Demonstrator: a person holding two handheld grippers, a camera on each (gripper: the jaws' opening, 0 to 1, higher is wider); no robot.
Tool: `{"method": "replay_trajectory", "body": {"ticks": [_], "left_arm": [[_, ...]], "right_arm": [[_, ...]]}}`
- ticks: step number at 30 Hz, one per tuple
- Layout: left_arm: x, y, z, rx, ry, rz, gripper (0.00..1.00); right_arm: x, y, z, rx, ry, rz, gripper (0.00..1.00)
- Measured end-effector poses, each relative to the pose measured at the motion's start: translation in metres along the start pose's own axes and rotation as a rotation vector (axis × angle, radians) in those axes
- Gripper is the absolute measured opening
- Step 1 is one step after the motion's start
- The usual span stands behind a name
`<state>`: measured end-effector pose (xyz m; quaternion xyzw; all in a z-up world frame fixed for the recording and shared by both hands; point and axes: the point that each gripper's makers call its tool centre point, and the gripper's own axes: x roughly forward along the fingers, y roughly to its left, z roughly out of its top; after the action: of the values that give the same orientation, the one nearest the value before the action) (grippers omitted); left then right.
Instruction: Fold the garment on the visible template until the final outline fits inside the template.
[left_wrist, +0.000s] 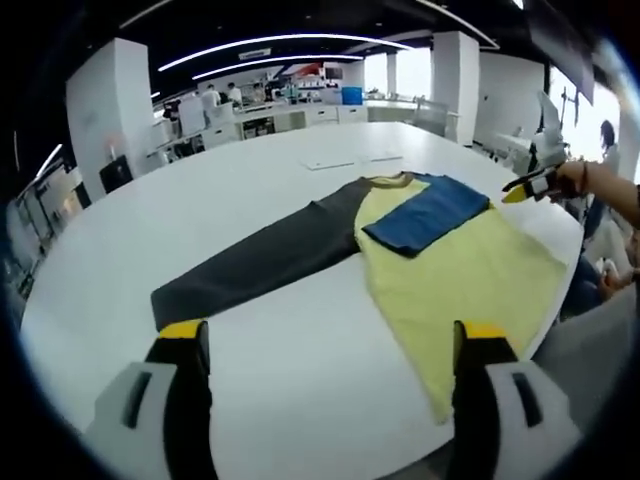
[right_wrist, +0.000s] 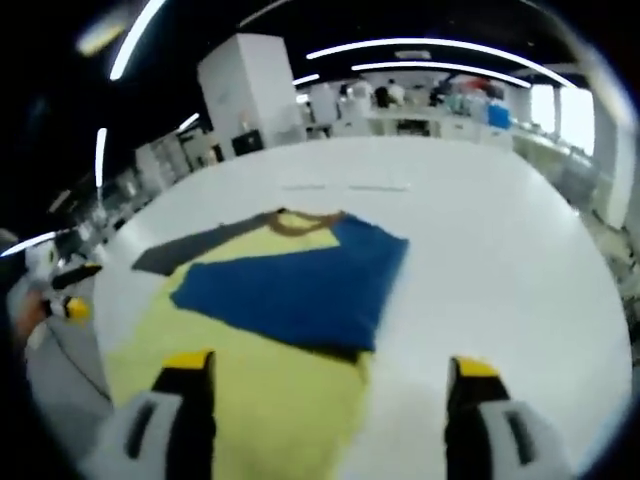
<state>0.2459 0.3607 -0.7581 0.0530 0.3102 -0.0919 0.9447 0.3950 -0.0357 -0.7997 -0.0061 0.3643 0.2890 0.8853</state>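
Observation:
A shirt lies flat on the white table (left_wrist: 250, 200). Its yellow body (left_wrist: 470, 270) points toward me, the dark grey sleeve (left_wrist: 260, 260) stretches out to the left, and the blue sleeve (left_wrist: 430, 212) is folded over the chest. My left gripper (left_wrist: 332, 335) hovers open above bare table near the grey cuff. The right gripper (left_wrist: 525, 188) comes in at the far right edge, held by a hand. In the right gripper view, my right gripper (right_wrist: 330, 365) stands open over the yellow body (right_wrist: 250, 400), just short of the blue sleeve (right_wrist: 300, 285). The brown collar (right_wrist: 305, 222) lies beyond.
Two thin flat white sheets (left_wrist: 355, 160) lie on the table past the collar. The table edge (left_wrist: 560, 290) runs close along the shirt's right side. Desks, white pillars and people stand in the office behind. The left gripper (right_wrist: 72, 300) shows at the left edge.

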Motion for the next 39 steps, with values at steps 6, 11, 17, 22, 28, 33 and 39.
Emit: {"method": "replay_trajectory", "body": {"ticks": [6,11,17,22,28,33,39], "left_arm": [[0.007,0.029,0.007,-0.013,-0.021,0.043,0.99],[0.01,0.052,0.011,-0.029,-0.032,0.092,0.99],[0.016,0.082,0.012,-0.047,-0.046,0.136,0.99],[0.022,0.111,0.01,-0.076,-0.056,0.188,0.99],[0.029,0.138,0.008,-0.153,-0.092,0.266,0.98],[0.038,0.154,-0.006,-0.215,-0.086,0.308,0.9],[0.048,0.171,-0.015,-0.23,-0.1,0.346,0.84]], "right_arm": [[-0.013,0.016,0.003,-0.017,-0.002,0.068,0.99],[-0.034,0.033,0.01,-0.04,-0.028,0.109,0.99],[-0.047,0.038,0.006,-0.095,-0.025,0.129,0.99],[-0.059,0.044,-0.004,-0.125,-0.013,0.144,0.99],[-0.07,0.046,-0.007,-0.141,-0.028,0.132,0.99],[-0.077,0.047,-0.008,-0.131,-0.04,0.122,0.99],[-0.081,0.041,-0.01,-0.114,-0.033,0.09,0.99]]}}
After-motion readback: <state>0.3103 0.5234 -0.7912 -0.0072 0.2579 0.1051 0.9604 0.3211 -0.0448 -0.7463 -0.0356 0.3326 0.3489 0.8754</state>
